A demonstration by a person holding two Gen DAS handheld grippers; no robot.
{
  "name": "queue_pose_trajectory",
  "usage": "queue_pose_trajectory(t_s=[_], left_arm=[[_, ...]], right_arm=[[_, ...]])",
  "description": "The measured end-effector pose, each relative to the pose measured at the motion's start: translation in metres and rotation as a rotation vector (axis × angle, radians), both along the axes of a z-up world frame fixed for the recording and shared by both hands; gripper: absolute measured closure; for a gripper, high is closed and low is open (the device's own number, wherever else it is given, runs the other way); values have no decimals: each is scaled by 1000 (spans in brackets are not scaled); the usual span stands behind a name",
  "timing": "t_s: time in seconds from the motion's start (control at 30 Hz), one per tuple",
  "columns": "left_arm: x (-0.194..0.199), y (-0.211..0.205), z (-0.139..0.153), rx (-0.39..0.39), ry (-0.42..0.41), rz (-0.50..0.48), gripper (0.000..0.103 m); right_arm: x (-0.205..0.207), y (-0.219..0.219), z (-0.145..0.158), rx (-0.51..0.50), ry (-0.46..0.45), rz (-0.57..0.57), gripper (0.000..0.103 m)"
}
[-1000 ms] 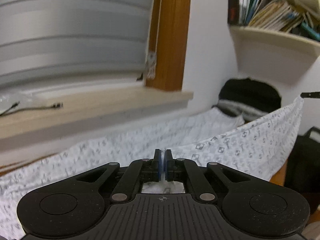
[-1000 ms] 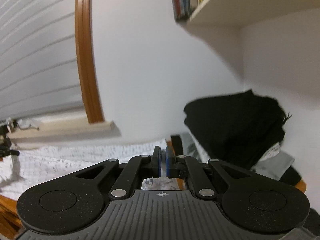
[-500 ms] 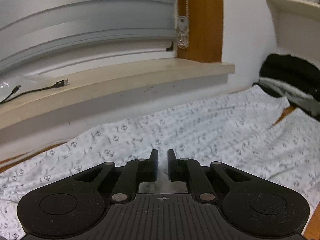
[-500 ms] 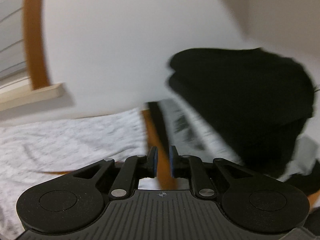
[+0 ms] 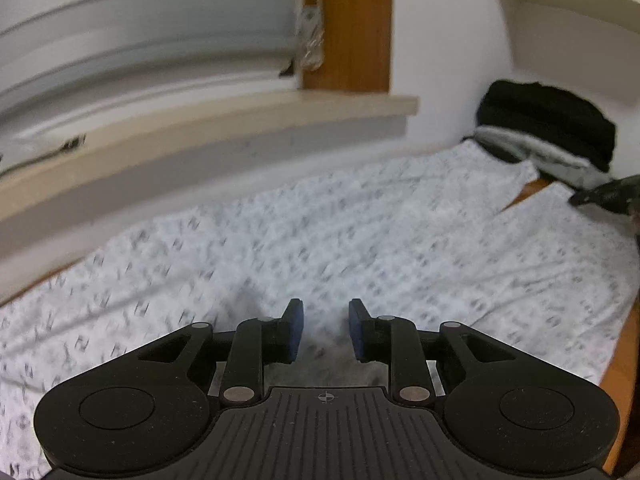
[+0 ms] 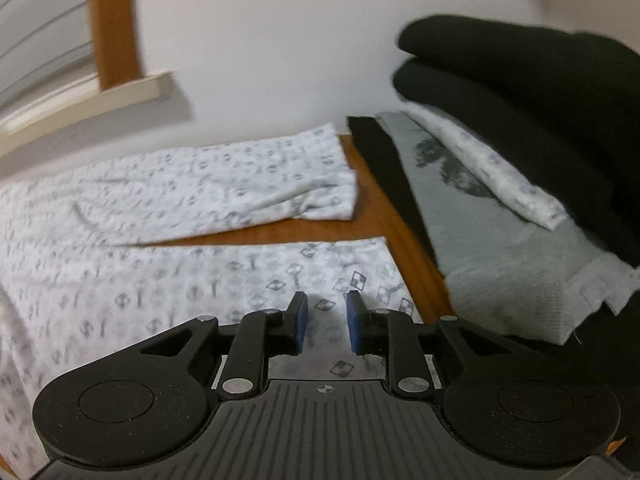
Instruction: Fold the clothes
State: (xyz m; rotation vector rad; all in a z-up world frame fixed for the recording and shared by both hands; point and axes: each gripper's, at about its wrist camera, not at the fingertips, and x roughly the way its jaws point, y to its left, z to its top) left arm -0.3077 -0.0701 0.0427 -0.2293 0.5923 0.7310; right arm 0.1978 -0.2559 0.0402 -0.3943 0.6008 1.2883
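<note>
Window sill [image 5: 208, 128], blinds [image 5: 140, 20], wall shelf [image 5: 560, 4]

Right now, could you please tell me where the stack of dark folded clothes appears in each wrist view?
Left wrist: the stack sits small at the upper right, against the wall, beyond the far end of the patterned garment.
Right wrist: it fills the upper right, close and large.
Shared landmark: the wooden window frame.

white wall [image 6: 260, 40], window sill [image 5: 200, 136], wooden frame [image 5: 346, 24]
</note>
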Motion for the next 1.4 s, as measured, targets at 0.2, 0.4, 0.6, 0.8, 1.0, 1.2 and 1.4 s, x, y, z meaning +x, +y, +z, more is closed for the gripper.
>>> queue_pose_trajectory(t_s=[0.2, 0.4, 0.6, 0.8, 1.0, 1.2, 1.4], left_arm=[[-7, 4, -6, -40, -17, -11, 76], [-20, -8, -6, -39, -2, -16, 69], [-30, -50, 18, 18, -5, 8, 68], [-18, -102, 25, 36, -19, -14, 82], [18, -137, 10, -2, 18, -138, 86], [37, -154, -3, -20, 52, -187, 77], [42, -148, -10, -22, 78, -183, 76]], right_arm=[[-6, 22, 0, -1, -43, 6, 81], [5, 32, -6, -4, -76, -14, 81], [0, 29, -8, 9, -115, -6, 80], [-28, 32, 1, -7, -119, 39, 79], [-102, 43, 7, 21, -75, 278, 79], [-164, 75, 3, -25, -99, 445, 78], [-165, 93, 1, -25, -89, 446, 78]])
